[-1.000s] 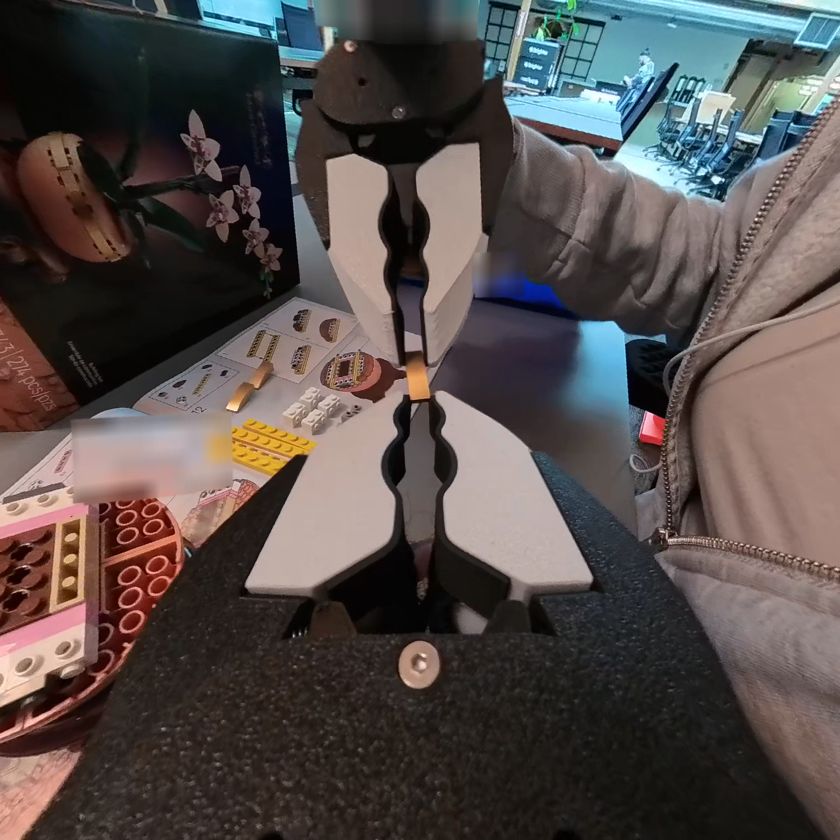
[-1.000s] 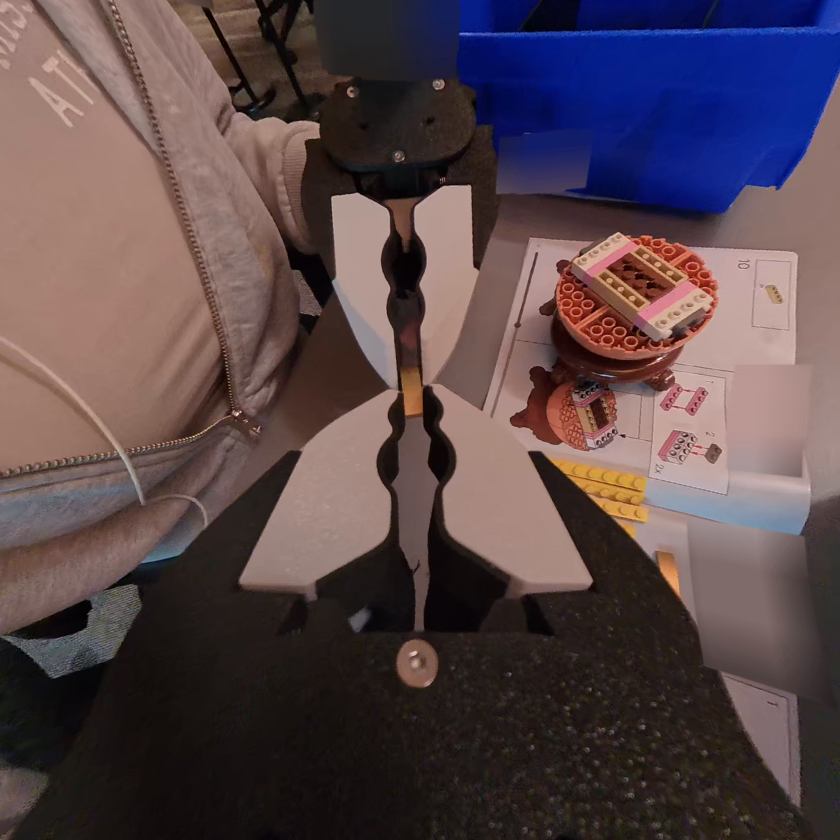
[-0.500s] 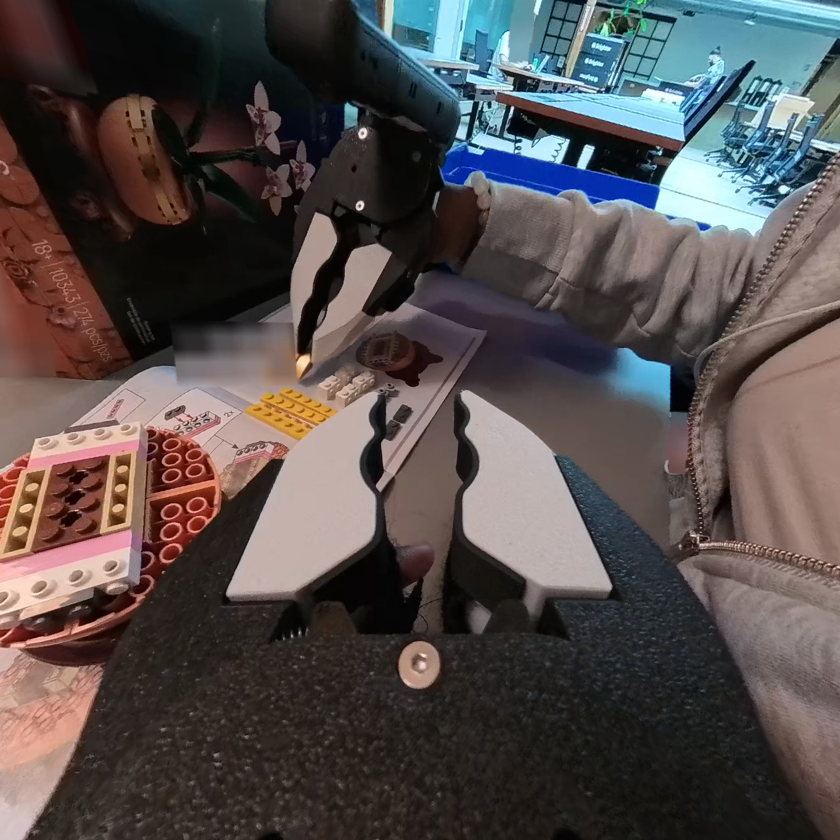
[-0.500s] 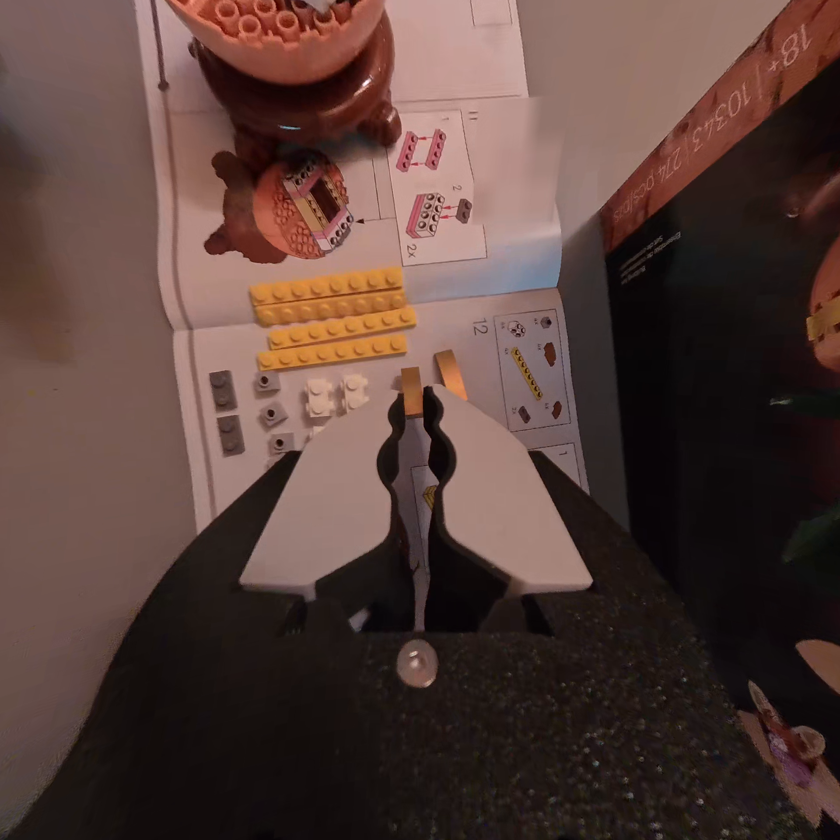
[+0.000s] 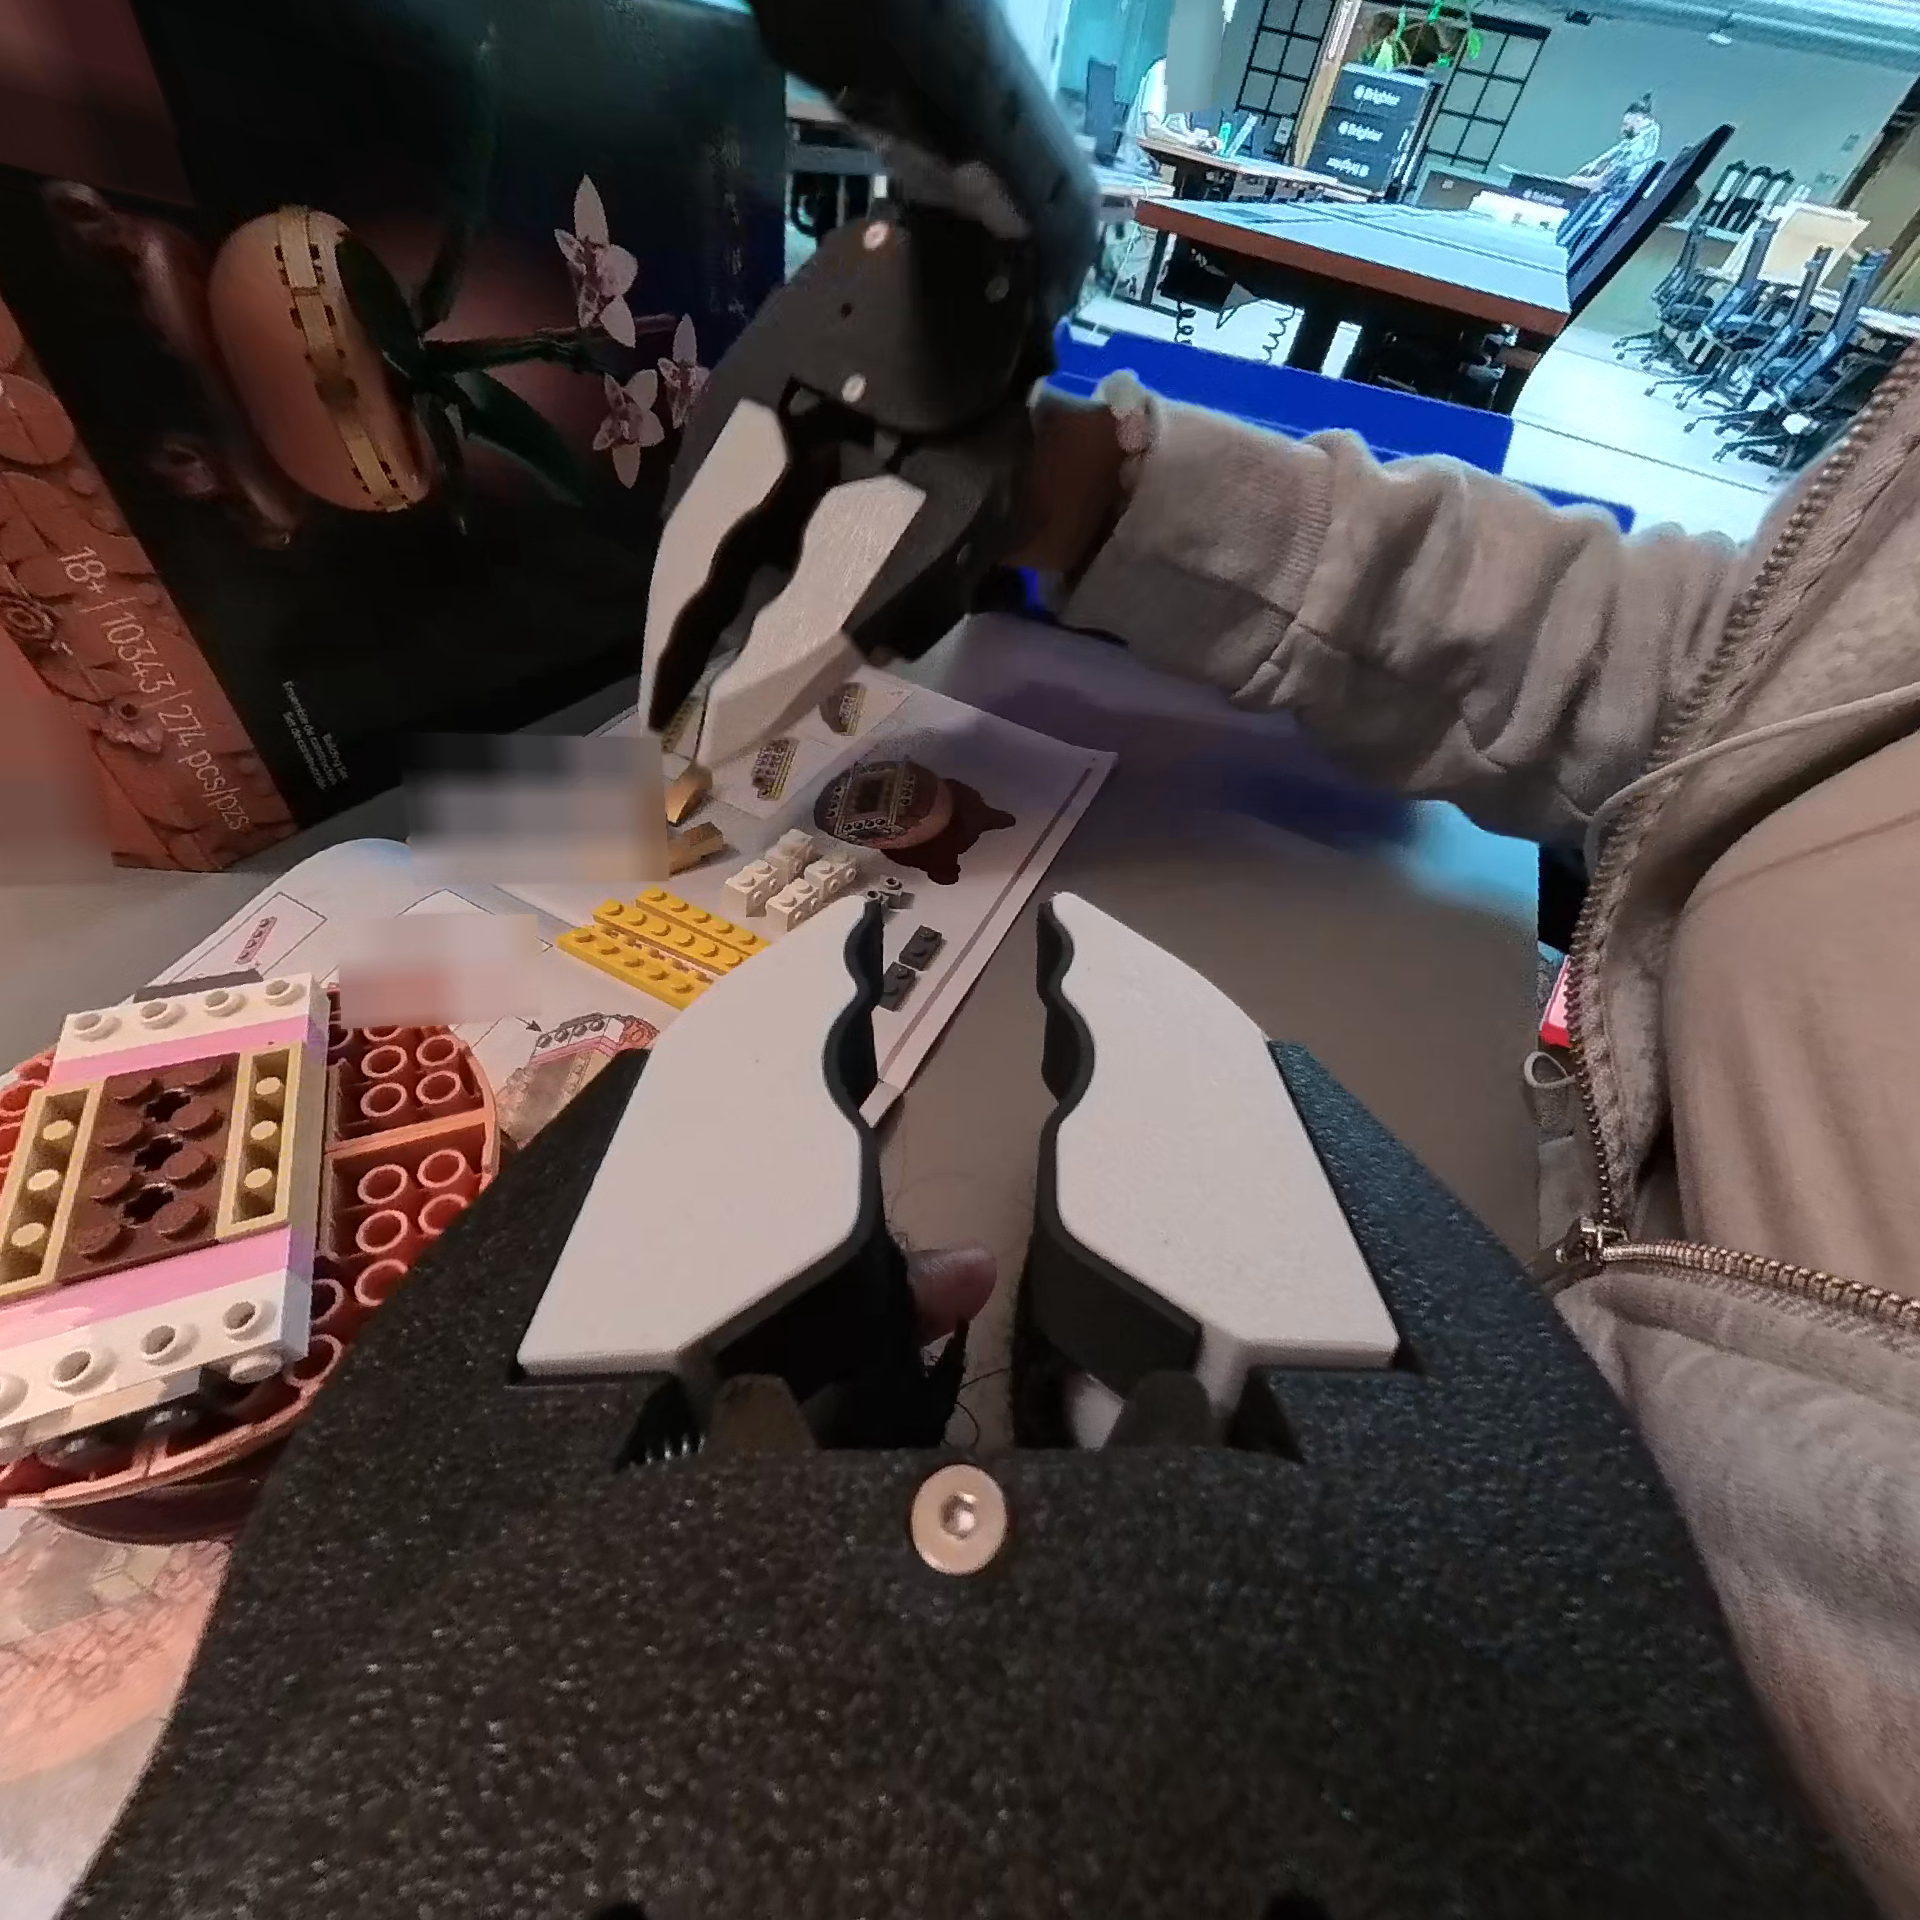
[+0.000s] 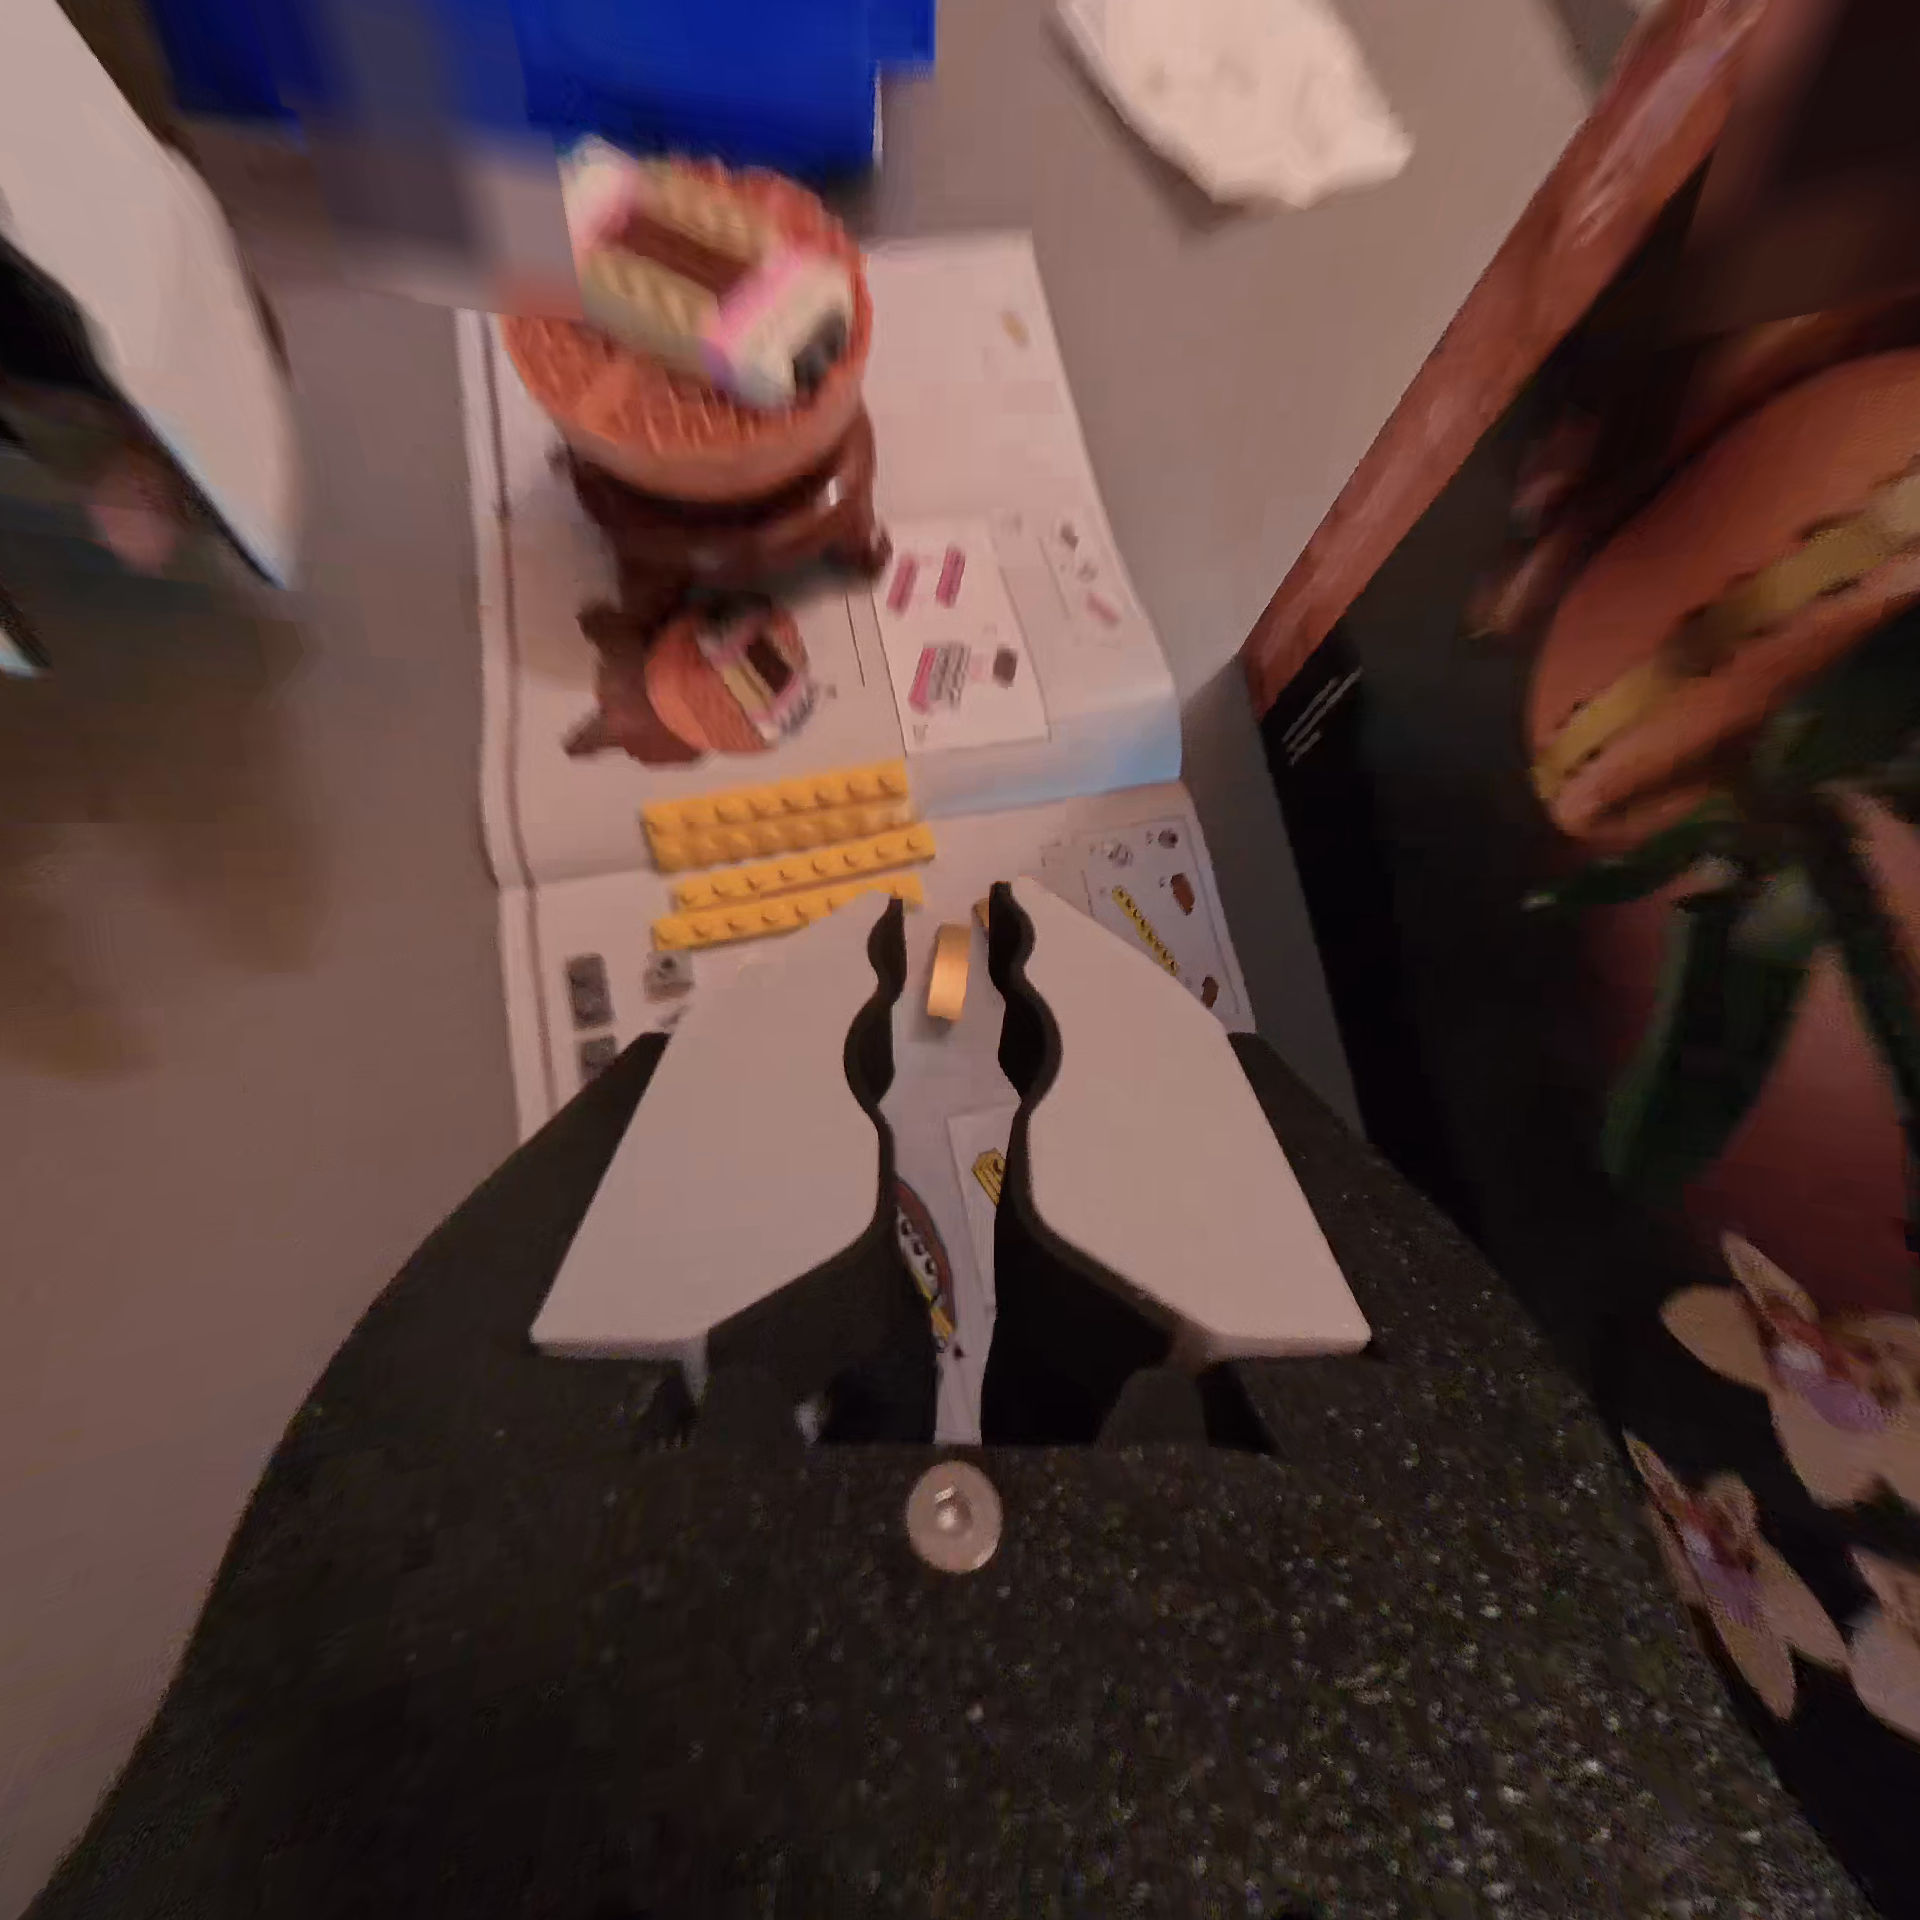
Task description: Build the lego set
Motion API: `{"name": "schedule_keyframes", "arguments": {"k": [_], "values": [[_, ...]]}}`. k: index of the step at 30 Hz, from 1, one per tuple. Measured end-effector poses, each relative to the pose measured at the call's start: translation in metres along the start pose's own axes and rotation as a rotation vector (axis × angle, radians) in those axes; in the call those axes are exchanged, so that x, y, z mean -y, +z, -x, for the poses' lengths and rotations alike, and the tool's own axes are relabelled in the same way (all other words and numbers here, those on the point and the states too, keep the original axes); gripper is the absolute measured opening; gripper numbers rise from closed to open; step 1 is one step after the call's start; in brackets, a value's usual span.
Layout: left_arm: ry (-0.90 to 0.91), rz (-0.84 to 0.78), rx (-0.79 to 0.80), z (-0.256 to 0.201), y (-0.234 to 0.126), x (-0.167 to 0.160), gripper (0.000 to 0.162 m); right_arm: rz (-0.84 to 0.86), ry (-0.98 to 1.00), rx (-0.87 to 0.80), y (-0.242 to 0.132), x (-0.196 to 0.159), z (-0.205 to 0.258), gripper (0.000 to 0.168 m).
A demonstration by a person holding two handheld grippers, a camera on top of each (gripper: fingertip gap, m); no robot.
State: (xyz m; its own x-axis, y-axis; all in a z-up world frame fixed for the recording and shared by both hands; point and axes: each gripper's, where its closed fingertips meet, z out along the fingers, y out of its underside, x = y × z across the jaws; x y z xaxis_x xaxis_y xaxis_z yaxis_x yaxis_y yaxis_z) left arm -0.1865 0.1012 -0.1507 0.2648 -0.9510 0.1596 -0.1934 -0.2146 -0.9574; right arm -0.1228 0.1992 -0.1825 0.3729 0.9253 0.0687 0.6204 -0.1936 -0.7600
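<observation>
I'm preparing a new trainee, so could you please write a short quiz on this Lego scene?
1. True or false: the left gripper holds a brick.
2. How many long yellow plates lie on the instruction booklet?
3. Where does the gold piece show in the right wrist view? A) on the round build; B) between the open fingers of the right gripper; C) in the blue bin.

Key: 1 false, it is open and empty. 2 four. 3 B.
</observation>
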Motion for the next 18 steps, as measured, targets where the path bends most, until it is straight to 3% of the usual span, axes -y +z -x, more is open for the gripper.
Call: {"name": "schedule_keyframes", "arguments": {"k": [5, 7, 10, 12, 14, 18], "values": [[0.036, 0.000, 0.016, 0.000, 0.002, 0.003, 0.028, -0.367, 0.132, -0.112, -0.088, 0.049, 0.018, 0.030], [0.040, -0.017, 0.007, -0.002, 0.005, 0.007, 0.027, -0.449, 0.173, -0.187, -0.139, 0.055, 0.029, 0.037], [0.038, -0.042, -0.027, -0.008, 0.012, 0.015, 0.027, -0.493, 0.230, -0.414, -0.228, 0.043, 0.037, 0.033], [0.035, -0.050, -0.051, -0.011, 0.019, 0.021, 0.026, -0.427, 0.238, -0.582, -0.282, 0.017, 0.037, 0.025], [0.043, -0.046, -0.072, -0.015, 0.027, 0.027, 0.026, -0.257, 0.228, -0.703, -0.324, -0.024, 0.031, 0.021], [0.072, -0.029, -0.087, -0.018, 0.045, 0.034, 0.025, 0.058, 0.223, -0.613, -0.355, -0.100, 0.019, 0.023]]}}
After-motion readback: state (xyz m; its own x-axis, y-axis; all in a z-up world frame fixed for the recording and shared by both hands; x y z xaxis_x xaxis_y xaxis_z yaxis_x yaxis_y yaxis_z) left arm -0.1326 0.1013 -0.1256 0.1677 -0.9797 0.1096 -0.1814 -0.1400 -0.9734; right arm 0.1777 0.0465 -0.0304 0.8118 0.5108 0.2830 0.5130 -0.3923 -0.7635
